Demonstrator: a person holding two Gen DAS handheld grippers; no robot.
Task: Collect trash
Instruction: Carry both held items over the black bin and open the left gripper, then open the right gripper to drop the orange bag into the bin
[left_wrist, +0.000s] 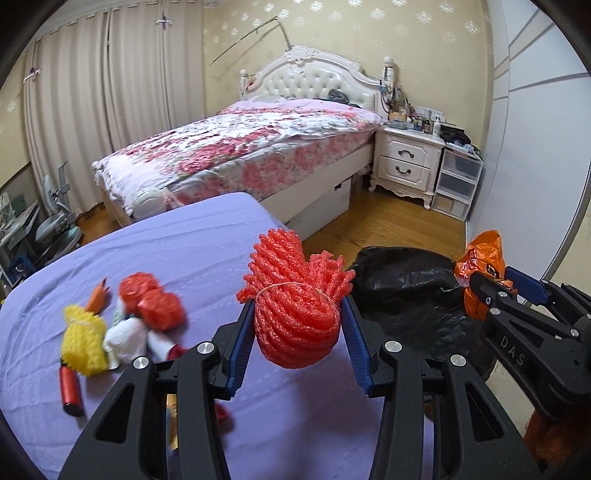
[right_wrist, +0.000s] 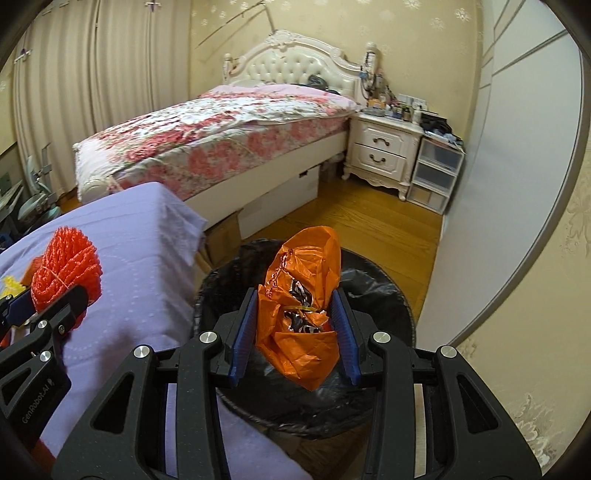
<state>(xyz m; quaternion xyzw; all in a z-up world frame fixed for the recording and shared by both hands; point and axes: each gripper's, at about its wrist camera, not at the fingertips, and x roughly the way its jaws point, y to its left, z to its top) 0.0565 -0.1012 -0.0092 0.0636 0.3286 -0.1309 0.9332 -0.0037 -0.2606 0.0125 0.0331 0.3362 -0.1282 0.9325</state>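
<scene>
- Our left gripper (left_wrist: 297, 334) clamps a ribbed red foam net (left_wrist: 295, 299) above the quilted purple bedspread (left_wrist: 166, 258).
- Our right gripper (right_wrist: 297, 328) pinches a crinkled orange plastic bag (right_wrist: 303, 295) over the round bin's glossy black liner (right_wrist: 373, 295).

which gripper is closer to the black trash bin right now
Right. The right gripper, shut on an orange plastic bag, hangs over the bin's opening. The left gripper, holding a red foam net, is beside it, over the purple sheet.
</scene>
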